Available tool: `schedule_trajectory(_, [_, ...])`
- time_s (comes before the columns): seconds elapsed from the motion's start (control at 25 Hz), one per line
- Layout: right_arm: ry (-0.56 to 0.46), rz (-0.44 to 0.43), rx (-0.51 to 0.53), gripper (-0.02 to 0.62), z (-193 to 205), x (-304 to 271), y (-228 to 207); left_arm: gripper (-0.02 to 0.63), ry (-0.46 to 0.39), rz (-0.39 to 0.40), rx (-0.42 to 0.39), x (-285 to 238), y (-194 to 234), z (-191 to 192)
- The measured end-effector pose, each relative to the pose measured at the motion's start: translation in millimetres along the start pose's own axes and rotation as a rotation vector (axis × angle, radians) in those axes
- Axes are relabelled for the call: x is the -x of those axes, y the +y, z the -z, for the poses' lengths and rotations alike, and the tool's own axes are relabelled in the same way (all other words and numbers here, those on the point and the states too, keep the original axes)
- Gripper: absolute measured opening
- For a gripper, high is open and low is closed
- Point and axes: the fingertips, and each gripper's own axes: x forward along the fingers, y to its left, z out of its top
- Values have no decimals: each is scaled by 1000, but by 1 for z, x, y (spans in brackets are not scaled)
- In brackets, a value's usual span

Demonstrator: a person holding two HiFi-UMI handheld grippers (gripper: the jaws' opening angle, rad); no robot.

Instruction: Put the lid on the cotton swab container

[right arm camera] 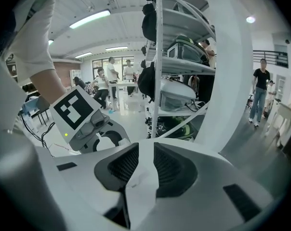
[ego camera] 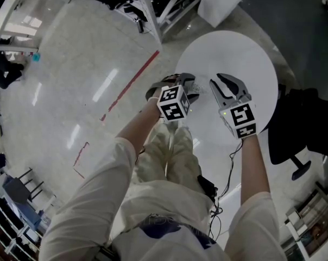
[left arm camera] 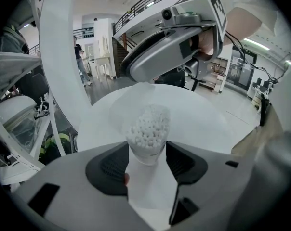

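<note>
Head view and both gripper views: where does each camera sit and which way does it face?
Head view: on the head, steeply down at the round table, the person's arms, legs, left gripper and right gripper.
Left gripper view: on the left gripper, across the table; jaws clamp the cotton swab container.
Right gripper view: toward shelves; jaws close, contents unclear.
Shared: each gripper view shows the other gripper.
</note>
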Motion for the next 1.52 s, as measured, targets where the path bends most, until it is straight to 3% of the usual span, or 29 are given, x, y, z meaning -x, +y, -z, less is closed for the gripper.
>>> schedule_trajectory(0.52, [32, -72, 42, 74, 13, 4, 26, 239, 2, -8, 7, -1, 1, 0])
schedule_trajectory(0.8, [107, -115, 134, 64, 33, -2, 45, 235, -1, -14, 12, 0, 1, 0])
schedule_trajectory(1.52, [95, -127, 124, 37, 38, -3, 49, 235, -12, -14, 27, -1, 1, 1])
